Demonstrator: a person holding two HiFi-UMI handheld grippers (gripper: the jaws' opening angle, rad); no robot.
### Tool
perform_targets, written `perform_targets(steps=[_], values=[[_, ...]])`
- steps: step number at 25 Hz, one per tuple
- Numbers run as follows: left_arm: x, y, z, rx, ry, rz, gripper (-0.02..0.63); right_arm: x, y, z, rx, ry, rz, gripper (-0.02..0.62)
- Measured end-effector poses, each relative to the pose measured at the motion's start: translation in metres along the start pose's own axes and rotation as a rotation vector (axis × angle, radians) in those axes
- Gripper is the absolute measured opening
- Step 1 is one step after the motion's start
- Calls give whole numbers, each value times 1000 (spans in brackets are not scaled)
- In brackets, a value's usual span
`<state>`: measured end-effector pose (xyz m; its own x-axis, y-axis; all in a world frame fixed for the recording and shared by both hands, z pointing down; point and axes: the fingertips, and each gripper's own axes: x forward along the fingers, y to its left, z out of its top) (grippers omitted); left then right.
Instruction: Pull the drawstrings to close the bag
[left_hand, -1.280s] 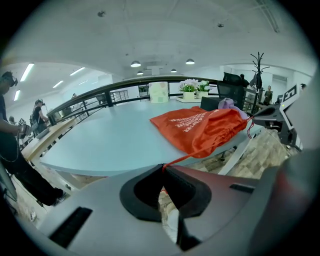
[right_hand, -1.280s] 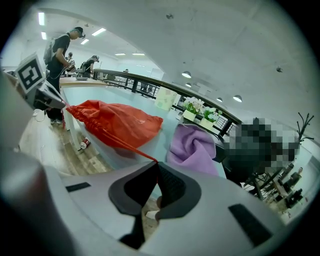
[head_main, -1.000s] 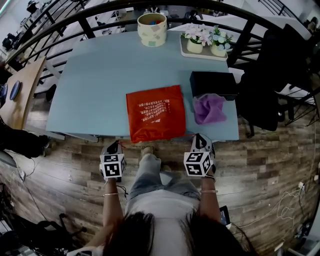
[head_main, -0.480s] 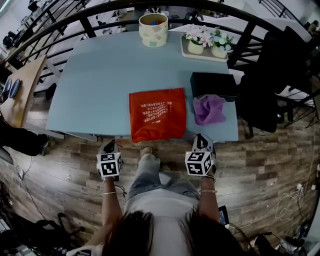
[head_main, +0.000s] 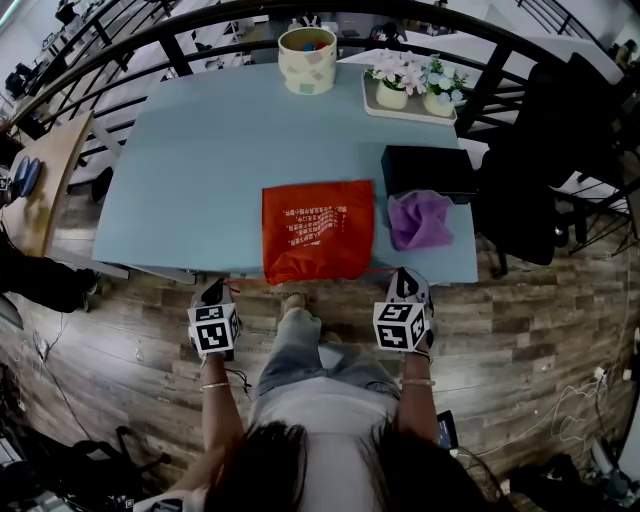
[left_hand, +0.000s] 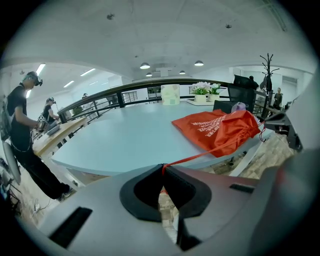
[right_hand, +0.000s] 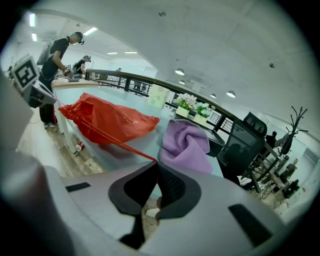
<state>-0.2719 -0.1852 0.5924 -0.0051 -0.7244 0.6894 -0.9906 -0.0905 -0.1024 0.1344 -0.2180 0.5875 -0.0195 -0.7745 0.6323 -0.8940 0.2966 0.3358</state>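
Blue table (head_main: 190, 190), front edge: orange bag (head_main: 318, 230) lies flat | left gripper (left_hand: 162, 169) pinched shut on left drawstring (left_hand: 210, 151) | right gripper (right_hand: 156, 164) pinched shut on right drawstring (right_hand: 112, 137) | handling: bag looks light and soft, may slide; thin cords could slip, best held near their ends

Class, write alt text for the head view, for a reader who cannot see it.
An orange bag lies at the near edge of a blue table; a person's left claw and right claw, just off that edge, each pinch a drawstring. A purple cloth and black box sit right of it.
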Motion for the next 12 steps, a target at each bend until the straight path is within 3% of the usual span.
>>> perform_targets(steps=[12], values=[[2,12,1,-14,1,16,15,4,-5,-2,27,14,-13,28]])
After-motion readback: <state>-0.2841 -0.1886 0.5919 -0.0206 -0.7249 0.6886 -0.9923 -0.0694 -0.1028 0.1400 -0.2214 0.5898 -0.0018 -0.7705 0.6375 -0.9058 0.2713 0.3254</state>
